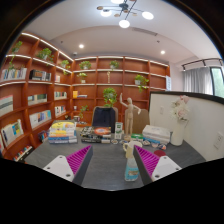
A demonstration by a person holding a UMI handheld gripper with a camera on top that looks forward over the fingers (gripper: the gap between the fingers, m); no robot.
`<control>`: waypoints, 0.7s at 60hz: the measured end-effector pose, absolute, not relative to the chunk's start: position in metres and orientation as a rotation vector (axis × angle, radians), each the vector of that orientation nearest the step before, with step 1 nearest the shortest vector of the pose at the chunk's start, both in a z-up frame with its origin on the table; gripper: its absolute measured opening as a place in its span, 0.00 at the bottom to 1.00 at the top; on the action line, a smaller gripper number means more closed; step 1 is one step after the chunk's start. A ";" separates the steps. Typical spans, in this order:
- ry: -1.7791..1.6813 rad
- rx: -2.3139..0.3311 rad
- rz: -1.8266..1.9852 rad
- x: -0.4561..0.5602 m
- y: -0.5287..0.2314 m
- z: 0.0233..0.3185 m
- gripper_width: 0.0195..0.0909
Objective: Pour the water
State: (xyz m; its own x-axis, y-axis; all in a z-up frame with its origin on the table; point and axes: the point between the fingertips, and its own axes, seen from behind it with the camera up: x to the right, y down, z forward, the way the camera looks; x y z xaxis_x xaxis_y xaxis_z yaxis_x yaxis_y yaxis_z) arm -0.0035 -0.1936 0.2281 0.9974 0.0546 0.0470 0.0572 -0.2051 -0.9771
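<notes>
Clear plastic water bottle [131, 160] is being seen standing upright on the grey counter [105, 170] between the spread-open tongs [113, 161], nearer the right magenta pad [149, 161], gripped by neither

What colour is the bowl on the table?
Orange-brown, like terracotta: the bowl shows best in the gripper view, beyond the open claw.

Bare table [108, 168] between the fingers [78, 160], lane open toward 12 o'clock. Bottle [132, 160] blocks at 1 o'clock beside right finger. Book stack [62, 131] at 11, white box [157, 133] at 2, mannequin [127, 112] beyond.
</notes>
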 end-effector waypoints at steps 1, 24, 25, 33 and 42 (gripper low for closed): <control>-0.079 -1.780 -0.008 -0.001 -0.194 0.227 0.91; 0.058 -1.755 -0.007 0.102 -0.181 0.139 0.90; 0.063 -1.757 -0.003 0.104 -0.179 0.136 0.90; 0.027 -1.757 0.033 0.100 -0.153 0.117 0.90; -0.028 -1.771 0.069 0.079 -0.117 0.099 0.90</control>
State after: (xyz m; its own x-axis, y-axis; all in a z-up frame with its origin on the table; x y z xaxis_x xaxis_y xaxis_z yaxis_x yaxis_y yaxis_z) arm 0.0786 -0.1173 0.0986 0.9979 0.0567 -0.0314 -0.0194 -0.2003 -0.9795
